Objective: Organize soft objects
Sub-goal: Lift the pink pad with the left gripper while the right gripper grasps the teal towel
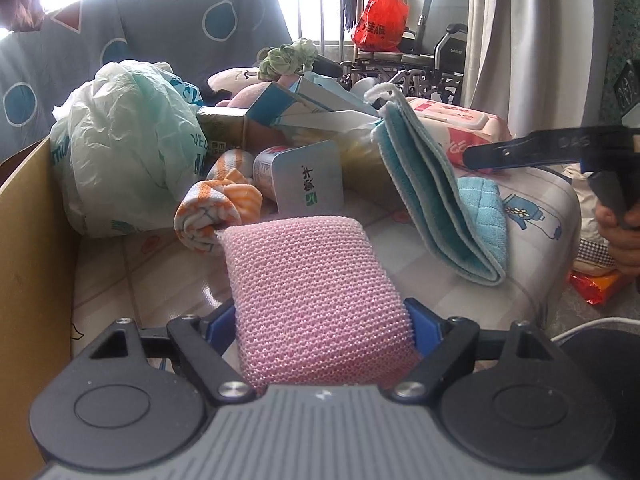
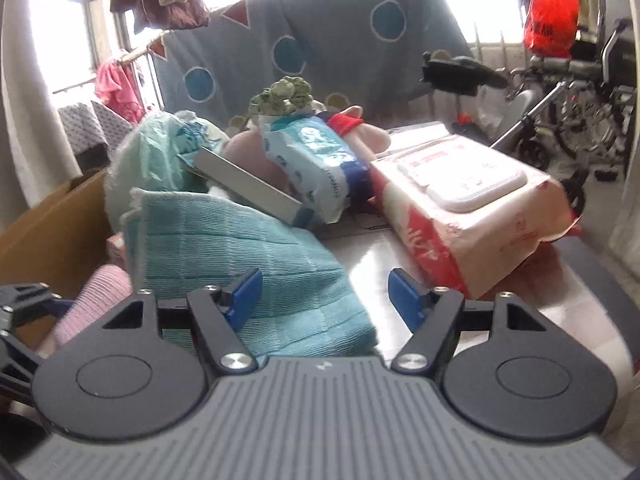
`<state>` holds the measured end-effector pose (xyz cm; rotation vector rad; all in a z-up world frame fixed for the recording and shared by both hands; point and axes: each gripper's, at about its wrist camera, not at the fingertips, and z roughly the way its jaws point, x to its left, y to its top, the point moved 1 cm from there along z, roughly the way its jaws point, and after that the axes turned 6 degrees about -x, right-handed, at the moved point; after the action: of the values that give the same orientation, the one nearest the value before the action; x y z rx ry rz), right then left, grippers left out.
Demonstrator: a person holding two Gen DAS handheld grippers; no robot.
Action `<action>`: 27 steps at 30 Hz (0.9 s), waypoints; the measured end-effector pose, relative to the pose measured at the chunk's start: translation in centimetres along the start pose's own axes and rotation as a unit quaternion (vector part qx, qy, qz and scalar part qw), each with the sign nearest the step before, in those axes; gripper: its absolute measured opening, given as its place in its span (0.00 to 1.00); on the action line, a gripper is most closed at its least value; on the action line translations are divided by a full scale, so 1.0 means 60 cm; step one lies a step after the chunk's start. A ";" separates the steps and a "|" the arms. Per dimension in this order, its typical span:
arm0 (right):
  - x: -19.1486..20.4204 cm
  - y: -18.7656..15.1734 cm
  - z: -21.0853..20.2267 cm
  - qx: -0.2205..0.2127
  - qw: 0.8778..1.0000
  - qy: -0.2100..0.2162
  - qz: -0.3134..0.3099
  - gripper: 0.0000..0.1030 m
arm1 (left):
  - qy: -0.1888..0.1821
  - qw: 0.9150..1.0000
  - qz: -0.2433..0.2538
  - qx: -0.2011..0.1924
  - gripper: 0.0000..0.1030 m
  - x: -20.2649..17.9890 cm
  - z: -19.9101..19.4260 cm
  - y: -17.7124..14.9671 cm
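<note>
On the near patterned cover: pink knitted sponge (image 1: 316, 300), clamped in the left gripper (image 1: 324, 320). Right of it, folded teal cloth (image 2: 240, 256); right gripper (image 2: 324, 300) jaws apart, holding nothing.

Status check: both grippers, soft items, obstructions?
Left gripper shut on pink sponge. Right gripper open beside teal cloth. Wet-wipes pack crowds right.

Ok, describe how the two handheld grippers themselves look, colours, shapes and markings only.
Both match. The left gripper and the right gripper each have a grey ribbed body with a small pale logo, two round black discs at the sides, black angled link arms with silver screws, and blue fingertips. Seen from the left wrist view, the right one has a black handle. A white cable runs nearby.
</note>
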<state>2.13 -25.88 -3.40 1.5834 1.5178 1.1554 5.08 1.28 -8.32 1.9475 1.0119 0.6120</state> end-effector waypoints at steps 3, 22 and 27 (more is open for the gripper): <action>0.008 -0.007 0.025 0.048 0.998 0.017 -0.033 0.69 | -0.007 1.000 0.000 -0.002 0.84 -0.002 -0.001 0.000; 0.052 0.005 -0.104 -0.082 0.996 -0.007 0.023 0.13 | 0.005 0.998 -0.042 -0.035 0.83 0.018 -0.045 0.011; 0.080 0.094 -0.165 -0.136 0.989 0.053 0.027 0.13 | 0.012 0.994 -0.066 -0.086 0.83 0.029 -0.126 0.054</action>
<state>-4.81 -22.96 6.38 1.4041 1.3230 1.4303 2.01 5.11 -1.50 1.7119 1.0590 0.6281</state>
